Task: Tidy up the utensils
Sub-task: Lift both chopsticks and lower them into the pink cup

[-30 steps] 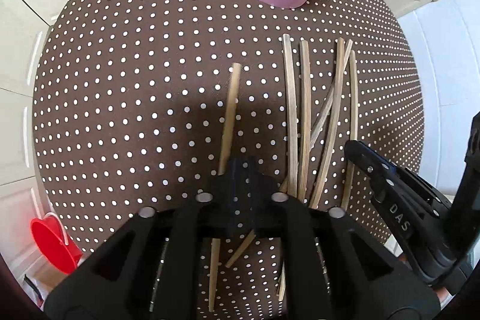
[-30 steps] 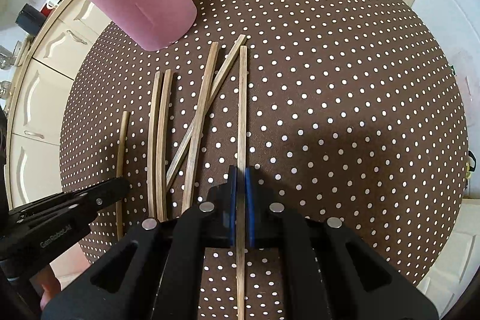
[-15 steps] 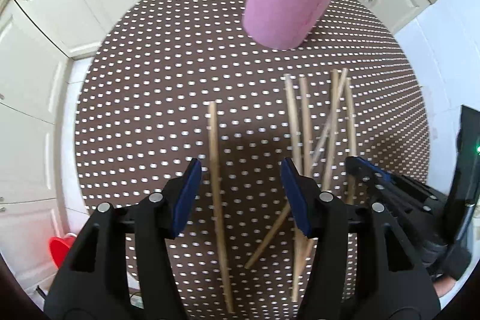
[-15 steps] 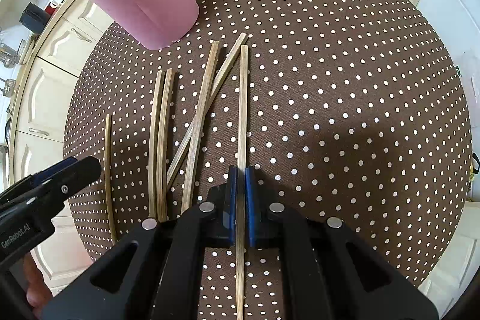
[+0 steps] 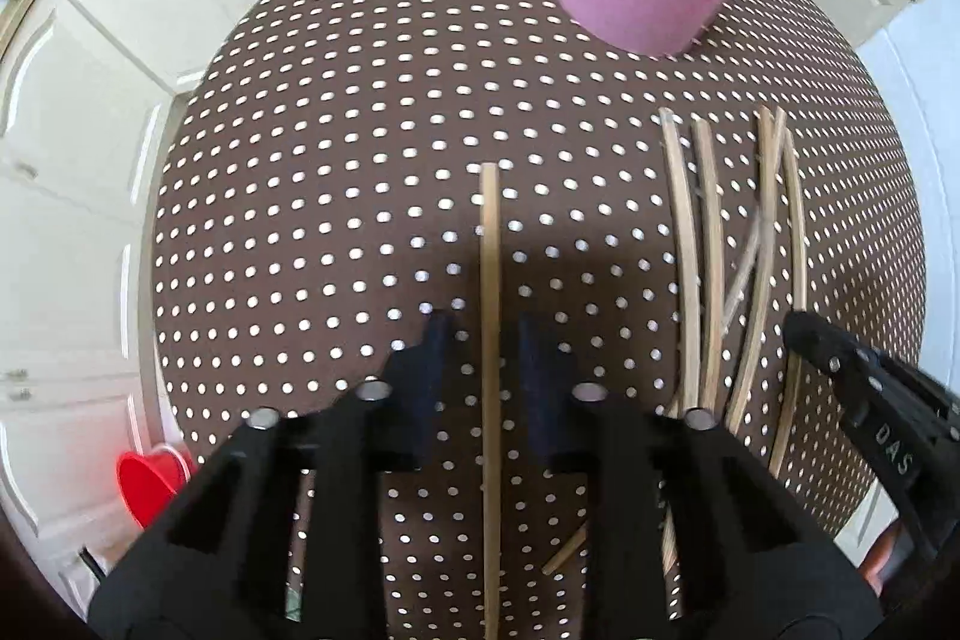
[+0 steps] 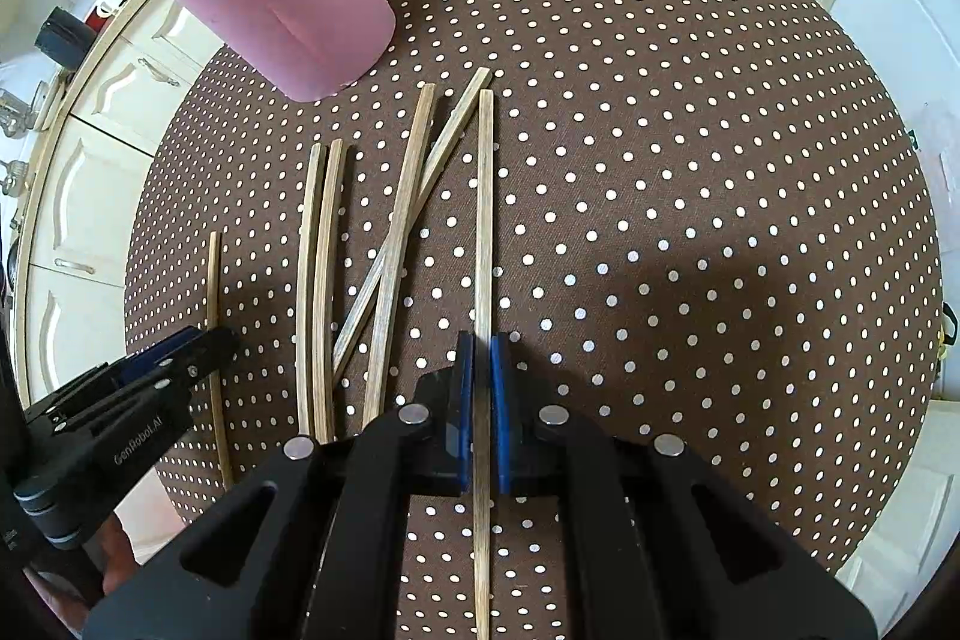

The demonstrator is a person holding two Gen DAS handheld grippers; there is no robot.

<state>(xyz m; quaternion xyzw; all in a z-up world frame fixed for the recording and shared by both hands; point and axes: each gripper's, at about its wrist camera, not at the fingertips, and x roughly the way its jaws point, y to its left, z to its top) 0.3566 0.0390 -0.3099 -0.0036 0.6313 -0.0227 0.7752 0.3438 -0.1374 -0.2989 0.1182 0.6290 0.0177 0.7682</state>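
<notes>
Chopsticks (image 6: 390, 244): thin, light, stiff wood, judged prone to rolling; best pinched mid-length. One stick (image 6: 483, 280) is clamped in the right claw (image 6: 482, 358), low centre of frame. The left stick (image 5: 490, 340) lies between the parted left claw (image 5: 489, 334), ungripped. Pink cup (image 6: 288, 4) stands upper left on the worktop (image 6: 690, 160).

Bamboo sticks on my dotted table, pink cup behind.

I see one stick (image 5: 489, 340) lying alone, lengthwise; four more (image 6: 354, 274) lie in a loose group, two crossing; another stick (image 6: 483, 232) lies straight beside them. The pink cup (image 6: 288, 4) stands upright, holding sticks.
</notes>
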